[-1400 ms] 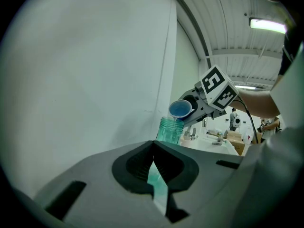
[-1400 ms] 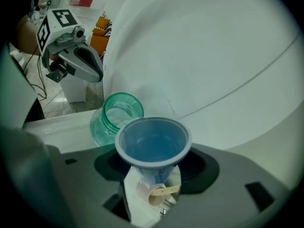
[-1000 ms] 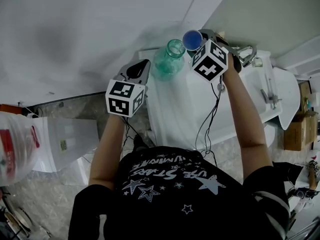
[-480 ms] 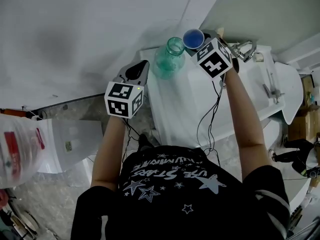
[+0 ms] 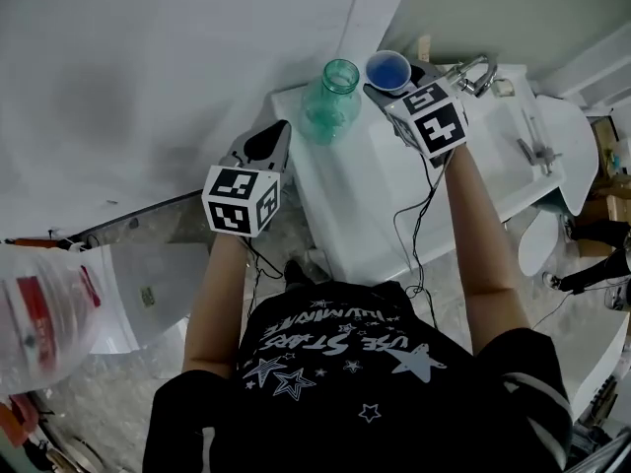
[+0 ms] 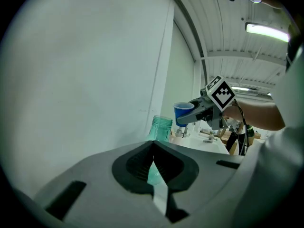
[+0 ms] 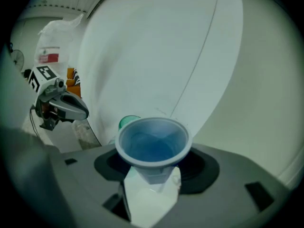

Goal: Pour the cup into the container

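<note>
A blue cup (image 5: 387, 70) stands upright in my right gripper (image 5: 392, 89), which is shut on its lower part. The cup hangs just right of the mouth of a green glass jar (image 5: 330, 106) at the back of the white table (image 5: 375, 205). In the right gripper view the cup (image 7: 153, 144) fills the space between the jaws, with the jar's rim (image 7: 127, 121) behind it. I cannot tell whether anything is in the cup. My left gripper (image 5: 279, 131) is shut on nothing, left of the jar and nearer to me. From it I see the jar (image 6: 160, 127) and the cup (image 6: 183, 113).
A metal fitting (image 5: 473, 72) stands on the table right of the cup. White walls rise behind the table and to its left. A clear plastic bag (image 5: 39, 313) lies on the floor at the far left. Cables hang from the right gripper along the table's front.
The right gripper has moved the cup a little to the right, away from the jar's mouth. The left gripper has barely moved.
</note>
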Available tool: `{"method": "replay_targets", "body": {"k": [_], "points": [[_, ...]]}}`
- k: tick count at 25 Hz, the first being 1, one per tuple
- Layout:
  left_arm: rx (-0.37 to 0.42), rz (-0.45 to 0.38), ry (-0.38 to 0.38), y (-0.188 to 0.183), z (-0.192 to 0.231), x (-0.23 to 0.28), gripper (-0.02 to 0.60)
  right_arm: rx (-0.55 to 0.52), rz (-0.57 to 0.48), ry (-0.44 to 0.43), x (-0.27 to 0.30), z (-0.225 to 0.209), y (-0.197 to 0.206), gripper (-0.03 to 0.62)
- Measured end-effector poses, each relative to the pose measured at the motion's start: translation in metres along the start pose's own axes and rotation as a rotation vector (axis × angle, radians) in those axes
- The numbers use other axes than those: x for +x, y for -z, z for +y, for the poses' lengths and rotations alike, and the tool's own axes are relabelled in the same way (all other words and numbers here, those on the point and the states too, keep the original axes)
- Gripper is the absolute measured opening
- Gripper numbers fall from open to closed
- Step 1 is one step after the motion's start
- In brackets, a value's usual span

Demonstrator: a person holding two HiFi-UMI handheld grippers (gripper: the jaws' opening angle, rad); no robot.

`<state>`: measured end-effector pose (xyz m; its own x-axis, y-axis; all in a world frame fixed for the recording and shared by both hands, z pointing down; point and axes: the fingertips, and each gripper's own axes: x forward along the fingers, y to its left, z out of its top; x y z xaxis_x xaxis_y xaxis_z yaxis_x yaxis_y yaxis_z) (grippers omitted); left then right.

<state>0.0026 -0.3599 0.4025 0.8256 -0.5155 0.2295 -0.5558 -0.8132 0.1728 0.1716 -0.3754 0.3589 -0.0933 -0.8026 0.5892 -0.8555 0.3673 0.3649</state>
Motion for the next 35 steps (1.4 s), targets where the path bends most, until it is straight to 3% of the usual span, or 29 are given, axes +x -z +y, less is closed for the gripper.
{"method": "replay_targets", "body": {"k": [7, 14, 21, 35], "points": [[0.004, 0.003, 0.070, 0.005, -0.011, -0.003, 0.012, 0.221, -0.124, 0.048, -0.025, 0.015, 0.015, 0.275], [0.007, 0.016, 0.063, 0.020, -0.022, -0.011, 0.012, 0.342, -0.175, 0.035, -0.033, 0.047, 0.055, 0.272], [-0.023, 0.053, 0.022, 0.046, -0.043, -0.020, 0.012, 0.364, -0.176, -0.039, -0.025, 0.078, 0.103, 0.275], [-0.071, 0.121, -0.044, 0.098, -0.041, -0.042, 0.012, 0.376, -0.167, -0.140, 0.019, 0.138, 0.145, 0.279]]}}
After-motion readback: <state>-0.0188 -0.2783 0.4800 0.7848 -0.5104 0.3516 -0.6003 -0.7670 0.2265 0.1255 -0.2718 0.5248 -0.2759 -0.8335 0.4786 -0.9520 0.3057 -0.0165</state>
